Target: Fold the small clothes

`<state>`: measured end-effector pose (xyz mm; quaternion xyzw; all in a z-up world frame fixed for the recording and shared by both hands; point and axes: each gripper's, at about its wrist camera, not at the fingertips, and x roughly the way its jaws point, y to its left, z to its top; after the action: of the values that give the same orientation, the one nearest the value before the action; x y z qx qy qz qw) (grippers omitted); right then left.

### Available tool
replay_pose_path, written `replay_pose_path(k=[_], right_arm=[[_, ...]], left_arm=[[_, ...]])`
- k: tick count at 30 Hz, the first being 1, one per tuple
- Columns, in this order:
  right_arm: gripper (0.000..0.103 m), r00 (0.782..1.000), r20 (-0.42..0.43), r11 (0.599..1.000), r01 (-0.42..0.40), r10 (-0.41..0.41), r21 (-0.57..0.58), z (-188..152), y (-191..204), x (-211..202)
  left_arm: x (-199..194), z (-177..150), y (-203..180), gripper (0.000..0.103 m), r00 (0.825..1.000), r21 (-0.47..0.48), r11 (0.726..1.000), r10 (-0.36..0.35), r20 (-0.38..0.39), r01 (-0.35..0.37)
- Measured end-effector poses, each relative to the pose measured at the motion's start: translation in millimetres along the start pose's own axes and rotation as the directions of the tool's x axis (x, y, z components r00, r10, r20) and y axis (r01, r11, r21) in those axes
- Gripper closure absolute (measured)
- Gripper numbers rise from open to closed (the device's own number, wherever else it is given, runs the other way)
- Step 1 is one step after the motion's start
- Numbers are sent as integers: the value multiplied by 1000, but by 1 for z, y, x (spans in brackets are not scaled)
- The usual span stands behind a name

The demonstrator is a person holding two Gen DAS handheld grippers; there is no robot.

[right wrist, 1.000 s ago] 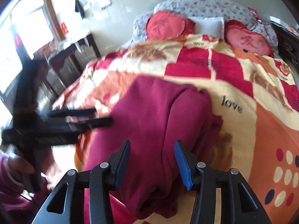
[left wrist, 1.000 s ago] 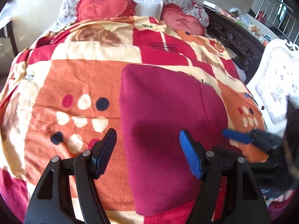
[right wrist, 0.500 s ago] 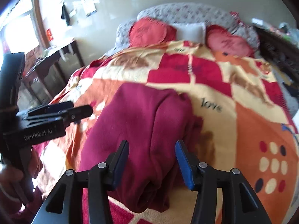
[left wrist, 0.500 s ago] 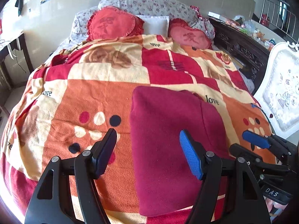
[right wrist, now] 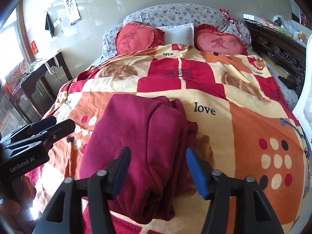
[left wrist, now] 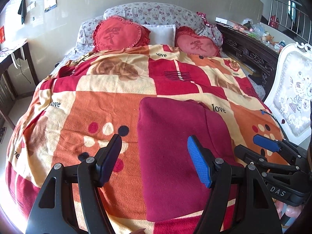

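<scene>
Spread over the bed [left wrist: 117, 105] is a patchwork blanket [left wrist: 109, 109], on which a folded maroon garment [left wrist: 175, 146] is laid flat near its foot. Both the left hand-held gripper [left wrist: 154, 158] and the right hand-held gripper [right wrist: 158, 167] are held above the garment, jaws apart and empty; the right one's jaws have just been opening

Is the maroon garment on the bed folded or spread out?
Folded: the maroon garment lies as a compact rectangle with stacked layers showing along its right edge.
</scene>
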<state>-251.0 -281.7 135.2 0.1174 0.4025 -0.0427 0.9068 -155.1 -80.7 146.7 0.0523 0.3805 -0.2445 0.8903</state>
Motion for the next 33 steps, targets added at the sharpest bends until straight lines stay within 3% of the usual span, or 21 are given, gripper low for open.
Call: replay_pose_path(k=[33], right_arm=[[38, 999, -39, 999, -23, 24, 29, -5, 0, 8]], left_arm=[[4, -5, -4, 33, 1000, 3, 1000, 18, -16, -18]])
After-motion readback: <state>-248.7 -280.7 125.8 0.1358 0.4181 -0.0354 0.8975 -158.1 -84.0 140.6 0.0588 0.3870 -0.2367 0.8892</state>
